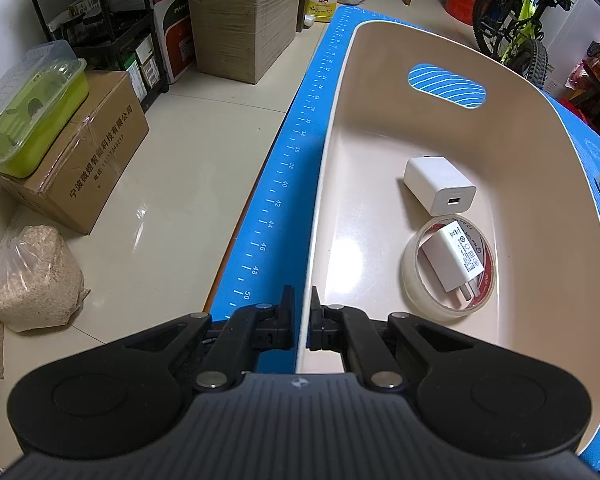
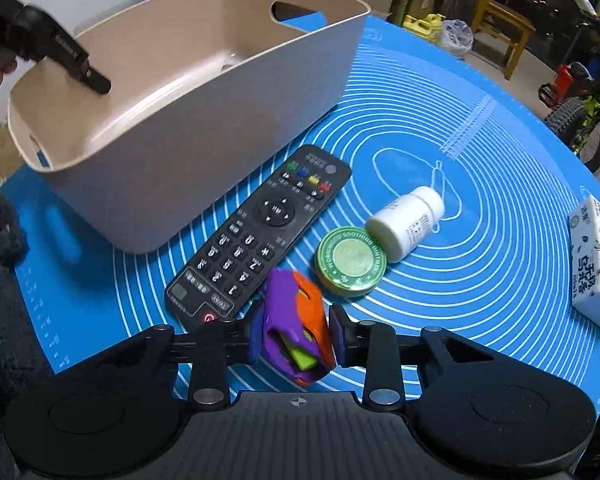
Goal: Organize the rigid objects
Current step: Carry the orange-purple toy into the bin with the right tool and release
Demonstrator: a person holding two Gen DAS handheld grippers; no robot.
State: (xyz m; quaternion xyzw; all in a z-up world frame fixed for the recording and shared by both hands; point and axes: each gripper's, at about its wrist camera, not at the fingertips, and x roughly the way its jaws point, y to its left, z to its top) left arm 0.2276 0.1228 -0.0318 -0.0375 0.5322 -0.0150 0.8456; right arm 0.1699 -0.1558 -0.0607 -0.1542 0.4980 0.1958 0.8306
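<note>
1. The left wrist view sits right at the beige bin's [image 1: 532,184] near wall, looking along its length, floor at frame left.
2. The right wrist view hangs low over the blue mat [image 2: 480,208], facing the bin [image 2: 204,132] from outside (upper left of frame).
3. Both share bin and mat.

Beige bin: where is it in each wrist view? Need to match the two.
Left wrist: the beige bin fills the right half, seen from above; the left claw is clamped on its near rim.
Right wrist: the bin is upper left, side wall facing the camera.
Shared landmark: the blue mat under the bin.
</note>
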